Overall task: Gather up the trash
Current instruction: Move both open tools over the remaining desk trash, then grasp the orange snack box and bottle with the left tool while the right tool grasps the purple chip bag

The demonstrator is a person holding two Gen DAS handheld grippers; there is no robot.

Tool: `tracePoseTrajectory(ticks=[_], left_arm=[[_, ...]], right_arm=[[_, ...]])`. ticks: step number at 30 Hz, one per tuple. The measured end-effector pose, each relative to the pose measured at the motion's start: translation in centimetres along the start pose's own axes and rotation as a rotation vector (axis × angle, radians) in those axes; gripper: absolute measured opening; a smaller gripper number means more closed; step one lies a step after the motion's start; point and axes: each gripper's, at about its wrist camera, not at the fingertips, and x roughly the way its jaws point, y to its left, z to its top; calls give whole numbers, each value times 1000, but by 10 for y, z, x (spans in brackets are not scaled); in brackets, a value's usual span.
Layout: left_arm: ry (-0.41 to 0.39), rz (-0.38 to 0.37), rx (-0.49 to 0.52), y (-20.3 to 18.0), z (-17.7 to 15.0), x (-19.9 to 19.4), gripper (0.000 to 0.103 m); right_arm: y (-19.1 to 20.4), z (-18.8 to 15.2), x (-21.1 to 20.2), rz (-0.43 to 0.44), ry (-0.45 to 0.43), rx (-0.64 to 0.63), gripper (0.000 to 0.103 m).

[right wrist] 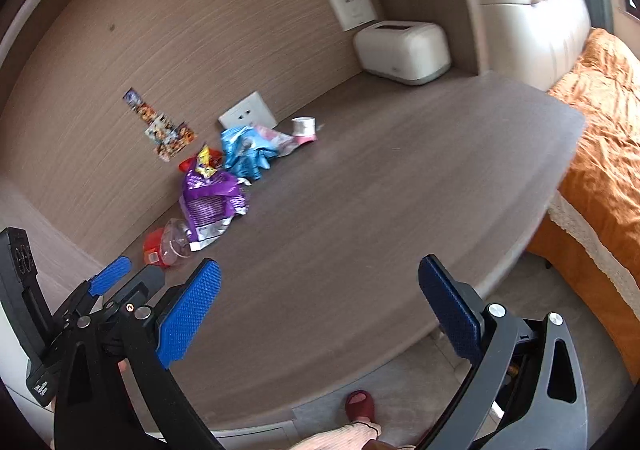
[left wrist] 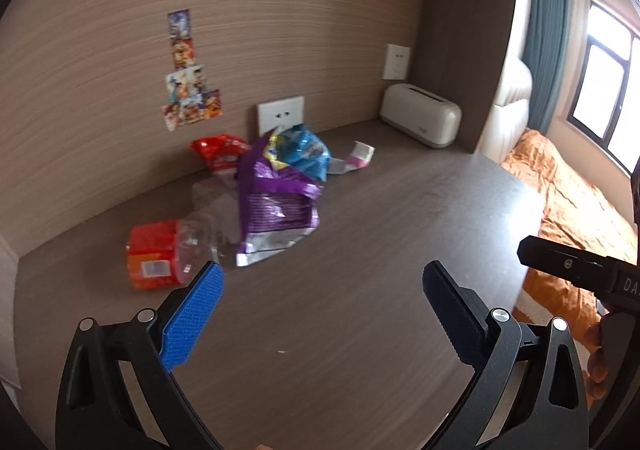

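Left wrist view alone shows the window with dark frame, the teal curtain and a red crinkled wrapper in full against the wall. Right wrist view alone shows the grey floor, a dark red slipper and the desk's curved front edge.

Surface: brown wood-grain desk set in a panelled alcove; wall carries colourful stickers and a white socket plate. A cream rounded toaster stands in the far corner. An orange bedspread lies beyond the desk.

Trash sits grouped near the wall: a purple foil snack bag, crumpled, silver inside; a blue crinkled bag just behind it; a clear plastic bottle with orange label lying on its side; a small white and pink cup, tipped over.

Left gripper, with its blue textured pads, spread wide, empty, above the desk. Right gripper likewise spread, holding nothing
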Motion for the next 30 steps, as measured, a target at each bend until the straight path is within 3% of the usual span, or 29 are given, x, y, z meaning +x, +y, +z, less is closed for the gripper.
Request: tracePoseTrajectory(ticks=[7, 13, 22, 30], left_arm=[[19, 82, -36, 82, -1, 24, 98], [103, 26, -75, 132, -6, 52, 98], [137, -44, -6, 125, -3, 76, 98], [137, -18, -26, 120, 3, 86, 98]], right_arm=[[55, 18, 60, 35, 66, -88, 99], [92, 29, 114, 41, 118, -148, 99], [118, 57, 163, 21, 140, -151, 99], [122, 63, 179, -43, 137, -198, 99]])
